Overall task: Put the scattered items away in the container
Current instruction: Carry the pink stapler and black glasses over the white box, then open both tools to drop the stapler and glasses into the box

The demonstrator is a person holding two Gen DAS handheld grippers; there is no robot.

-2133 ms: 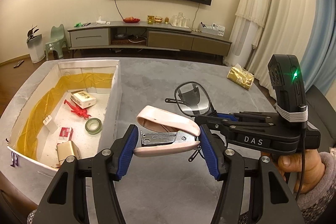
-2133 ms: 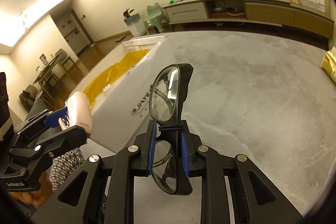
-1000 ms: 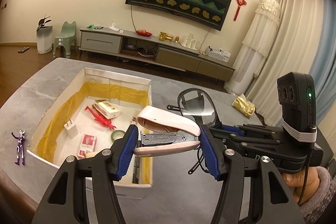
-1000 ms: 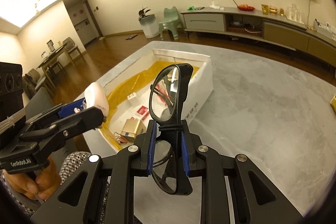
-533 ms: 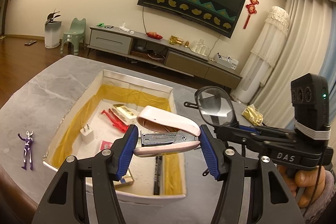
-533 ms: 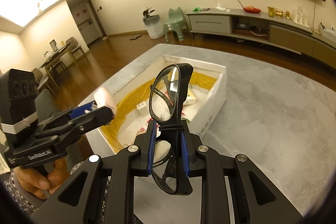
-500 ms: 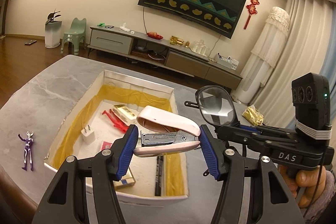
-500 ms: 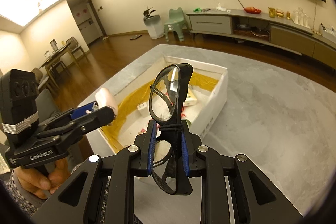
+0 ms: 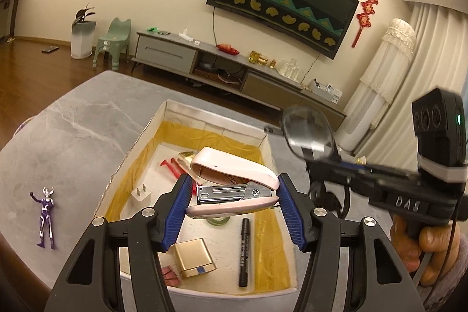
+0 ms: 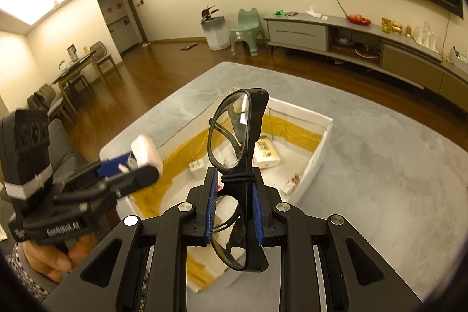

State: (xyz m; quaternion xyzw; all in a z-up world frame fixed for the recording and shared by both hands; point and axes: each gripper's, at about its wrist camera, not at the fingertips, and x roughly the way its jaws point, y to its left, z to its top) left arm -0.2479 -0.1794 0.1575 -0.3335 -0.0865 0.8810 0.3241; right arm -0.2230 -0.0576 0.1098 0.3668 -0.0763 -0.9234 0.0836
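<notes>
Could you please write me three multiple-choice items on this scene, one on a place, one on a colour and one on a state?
1. Where is the purple toy figure?
A. inside the box
B. on the table left of the box
C. in the right gripper

2. What colour is the stapler?
A. pink
B. green
C. black

3. What is the right gripper doing?
A. standing open and empty
B. shut on a marker
C. shut on the glasses

Answers:
1 B: the figure lies on the grey table, outside the box.
2 A: its shell is pale pink between the pads of the left gripper.
3 C: both pads press on the black glasses at the bridge.
</notes>
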